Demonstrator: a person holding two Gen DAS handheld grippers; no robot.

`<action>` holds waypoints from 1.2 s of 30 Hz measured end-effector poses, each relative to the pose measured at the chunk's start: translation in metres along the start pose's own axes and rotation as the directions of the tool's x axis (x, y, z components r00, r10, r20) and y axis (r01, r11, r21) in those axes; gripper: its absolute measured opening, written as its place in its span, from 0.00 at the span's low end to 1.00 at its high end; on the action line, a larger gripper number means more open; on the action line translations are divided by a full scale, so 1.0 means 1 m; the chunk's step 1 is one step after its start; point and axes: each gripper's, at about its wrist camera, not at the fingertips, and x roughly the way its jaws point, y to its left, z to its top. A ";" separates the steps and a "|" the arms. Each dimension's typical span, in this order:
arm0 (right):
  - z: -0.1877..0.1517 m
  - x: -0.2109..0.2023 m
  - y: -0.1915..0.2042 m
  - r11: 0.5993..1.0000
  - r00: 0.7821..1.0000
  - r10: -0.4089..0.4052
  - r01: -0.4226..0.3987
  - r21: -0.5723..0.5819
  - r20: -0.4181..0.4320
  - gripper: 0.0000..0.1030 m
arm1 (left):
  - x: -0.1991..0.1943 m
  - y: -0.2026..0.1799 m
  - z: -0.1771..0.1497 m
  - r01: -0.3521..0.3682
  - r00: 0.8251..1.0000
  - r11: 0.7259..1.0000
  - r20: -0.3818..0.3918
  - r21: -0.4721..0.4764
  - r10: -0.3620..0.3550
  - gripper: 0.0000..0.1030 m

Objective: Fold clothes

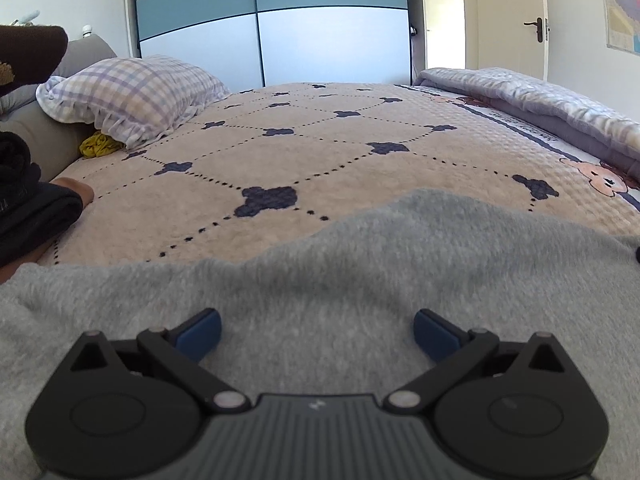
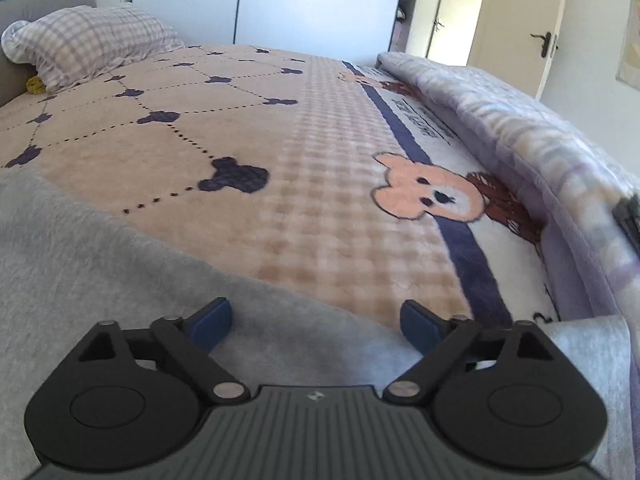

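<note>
Lying spread across the near part of the bed (image 1: 320,152), flat on the pinkish-beige bedspread (image 2: 192,128) with its dark clover shapes and dotted diamond lines: a grey fleecy garment (image 1: 360,264), its far edge running unevenly across the left wrist view and slanting from upper left down to the lower right in the right wrist view. Hovering low over that grey garment, the left gripper (image 1: 317,334), jaws spread wide apart, blue pads (image 1: 200,334) holding nothing, fabric filling the whole gap between them. Hanging over the garment's right-hand edge, the right gripper (image 2: 316,326), likewise gaping wide and empty, its left pad above grey cloth and its right pad above the checked beige strip of the bedspread; whether either gripper is touching the cloth, impossible to tell. Resting at the head of the bed on the left, a lilac-and-white checked pillow (image 1: 132,96), with a small mustard-yellow bundle (image 1: 98,146) tucked just beside its lower edge against the grey headboard (image 1: 48,136). Sitting along the right side of the bed, a rolled pale lilac quilt (image 2: 520,128), and just inside it a cartoon bear print (image 2: 428,192) next to a dark blue stripe. Showing at the left edge of the left wrist view, dark folded clothing (image 1: 28,208). Standing behind the bed, a blue-and-white panelled wardrobe (image 1: 272,24) and, to the right, a cream door (image 1: 508,16)
</note>
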 end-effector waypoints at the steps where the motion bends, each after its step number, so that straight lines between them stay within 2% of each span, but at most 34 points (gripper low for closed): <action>1: -0.004 -0.002 -0.012 1.000 1.000 -0.019 0.019 0.007 0.001 1.00 | 0.000 0.000 0.000 0.001 1.000 1.000 0.000 0.001 -0.001 1.00; 4: -0.018 -0.010 -0.039 0.994 0.994 -0.107 0.106 0.016 0.010 1.00 | 0.000 0.000 0.000 0.003 1.000 1.000 0.000 0.001 -0.003 1.00; 8: -0.031 -0.023 -0.024 0.950 0.950 -0.308 0.310 -0.047 0.050 1.00 | 0.000 0.000 0.000 0.003 1.000 1.000 0.000 0.000 -0.003 1.00; 11: -0.043 -0.026 -0.010 0.924 0.925 -0.369 0.375 -0.078 0.089 1.00 | 0.000 0.000 0.000 0.003 1.000 1.000 0.000 0.000 -0.003 1.00; 13: -0.045 -0.026 -0.007 0.914 0.916 -0.387 0.396 -0.090 0.101 1.00 | 0.000 0.000 0.000 0.003 1.000 1.000 0.000 0.000 -0.003 1.00; 23: -0.044 -0.025 -0.006 0.909 0.910 -0.401 0.410 -0.079 0.109 1.00 | 0.000 0.000 0.000 0.003 1.000 1.000 0.000 0.000 -0.003 1.00; 35: -0.018 -0.031 0.010 0.963 0.961 -0.269 0.270 -0.007 0.060 0.99 | 0.000 0.001 0.000 0.004 1.000 1.000 0.000 0.001 -0.004 1.00; 36: -0.014 -0.032 0.017 0.971 0.969 -0.238 0.240 -0.016 0.067 0.99 | 0.000 0.001 0.000 0.004 1.000 1.000 0.000 0.001 -0.004 1.00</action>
